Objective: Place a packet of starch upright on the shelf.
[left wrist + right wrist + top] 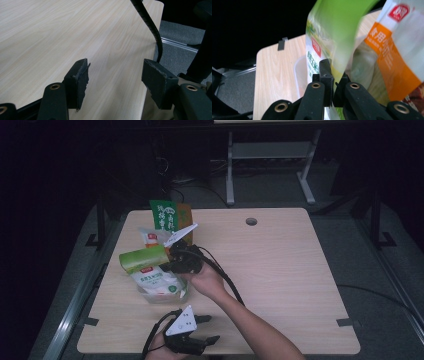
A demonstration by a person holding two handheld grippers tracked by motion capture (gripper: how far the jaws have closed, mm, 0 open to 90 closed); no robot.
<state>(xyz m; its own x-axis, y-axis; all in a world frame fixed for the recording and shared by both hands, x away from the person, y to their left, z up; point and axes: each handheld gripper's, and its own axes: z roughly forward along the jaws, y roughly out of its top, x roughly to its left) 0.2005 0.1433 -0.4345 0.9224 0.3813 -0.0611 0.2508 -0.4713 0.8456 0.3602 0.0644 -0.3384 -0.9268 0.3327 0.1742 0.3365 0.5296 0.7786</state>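
A white bag with a green top (147,265) stands tilted in a clear plastic tub (150,296) at the table's left. My right gripper (169,263) reaches it from the right and is shut on it. In the right gripper view the jaws (334,72) pinch the edge of this bag (332,30), with the tub's rim (298,72) just behind. My left gripper (210,328) rests near the table's front edge, open. In the left gripper view its jaws (115,72) stand wide apart over bare wood with nothing between them.
A white and orange bag (151,237) (392,50) lies just behind the tub. An upright green packet (165,215) and an orange one (186,215) stand farther back. The right gripper's cable (150,25) trails over the wooden table (280,265), which has a round hole (251,221).
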